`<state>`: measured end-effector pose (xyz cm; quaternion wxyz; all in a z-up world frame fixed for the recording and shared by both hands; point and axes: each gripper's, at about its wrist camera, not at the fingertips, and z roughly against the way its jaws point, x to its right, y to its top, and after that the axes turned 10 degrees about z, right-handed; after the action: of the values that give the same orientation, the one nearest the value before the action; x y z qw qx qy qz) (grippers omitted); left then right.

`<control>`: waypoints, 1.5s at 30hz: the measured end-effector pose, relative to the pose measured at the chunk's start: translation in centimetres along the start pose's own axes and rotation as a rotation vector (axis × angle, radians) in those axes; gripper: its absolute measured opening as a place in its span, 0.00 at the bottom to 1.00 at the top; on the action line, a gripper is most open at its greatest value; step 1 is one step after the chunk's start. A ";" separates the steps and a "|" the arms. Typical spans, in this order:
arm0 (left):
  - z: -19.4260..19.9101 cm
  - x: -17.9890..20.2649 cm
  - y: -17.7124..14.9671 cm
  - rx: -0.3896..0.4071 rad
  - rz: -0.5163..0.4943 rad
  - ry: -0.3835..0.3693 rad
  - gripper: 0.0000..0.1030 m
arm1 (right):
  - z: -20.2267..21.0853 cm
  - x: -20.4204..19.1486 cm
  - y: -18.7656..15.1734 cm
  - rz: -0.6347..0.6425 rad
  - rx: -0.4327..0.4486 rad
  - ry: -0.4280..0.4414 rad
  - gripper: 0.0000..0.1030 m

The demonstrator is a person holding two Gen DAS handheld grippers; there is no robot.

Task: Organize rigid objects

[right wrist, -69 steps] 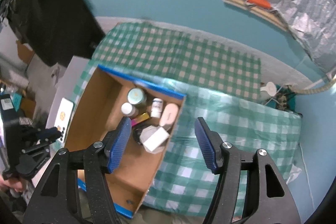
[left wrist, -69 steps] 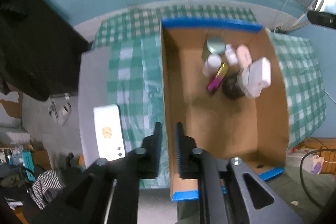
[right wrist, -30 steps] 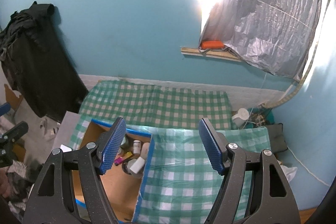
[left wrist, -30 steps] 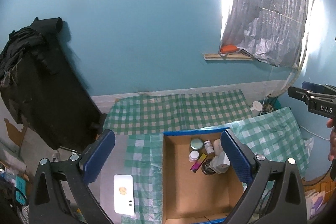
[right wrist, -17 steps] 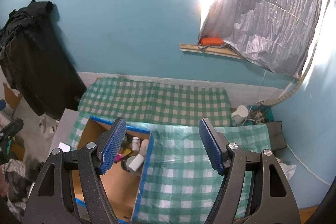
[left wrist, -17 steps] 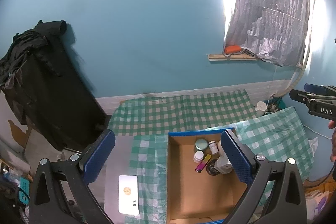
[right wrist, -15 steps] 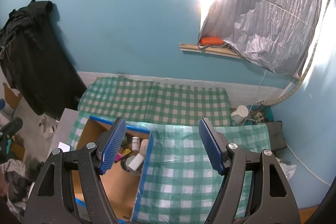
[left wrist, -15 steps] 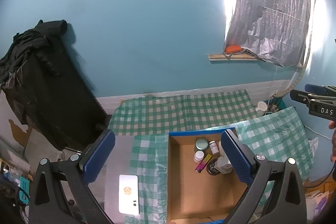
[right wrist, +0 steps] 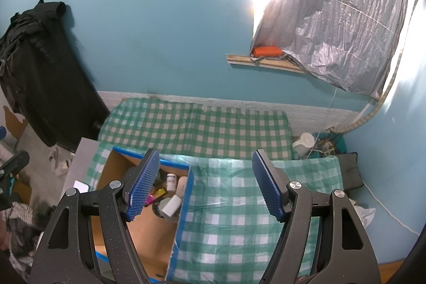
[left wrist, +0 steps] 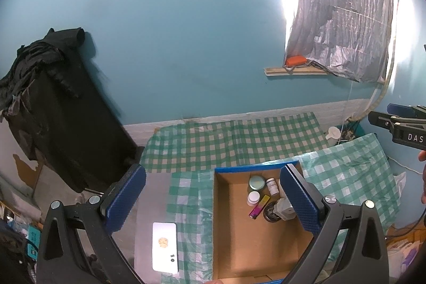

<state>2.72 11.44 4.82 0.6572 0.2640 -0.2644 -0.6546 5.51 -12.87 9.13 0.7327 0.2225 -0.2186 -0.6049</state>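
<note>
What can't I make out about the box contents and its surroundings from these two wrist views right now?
- Left wrist view: the left gripper finger covers the right side of the white block in the cardboard box.
- Right wrist view: the right gripper finger hides the jars.
- Bottle label: too small.
- Phone: only a corner shows in the right view.
</note>
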 end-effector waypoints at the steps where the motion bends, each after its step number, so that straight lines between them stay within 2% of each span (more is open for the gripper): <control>1: 0.0 0.1 0.0 0.000 -0.002 0.000 0.99 | 0.0 0.0 -0.1 0.001 -0.001 0.000 0.69; 45: -0.5 -0.3 -0.3 -0.014 0.004 0.009 0.99 | -1.3 -1.1 -0.3 0.009 -0.016 0.014 0.69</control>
<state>2.85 11.78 4.20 0.6613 0.2619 -0.2576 -0.6540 5.85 -11.74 7.82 0.7387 0.2199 -0.2098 -0.6017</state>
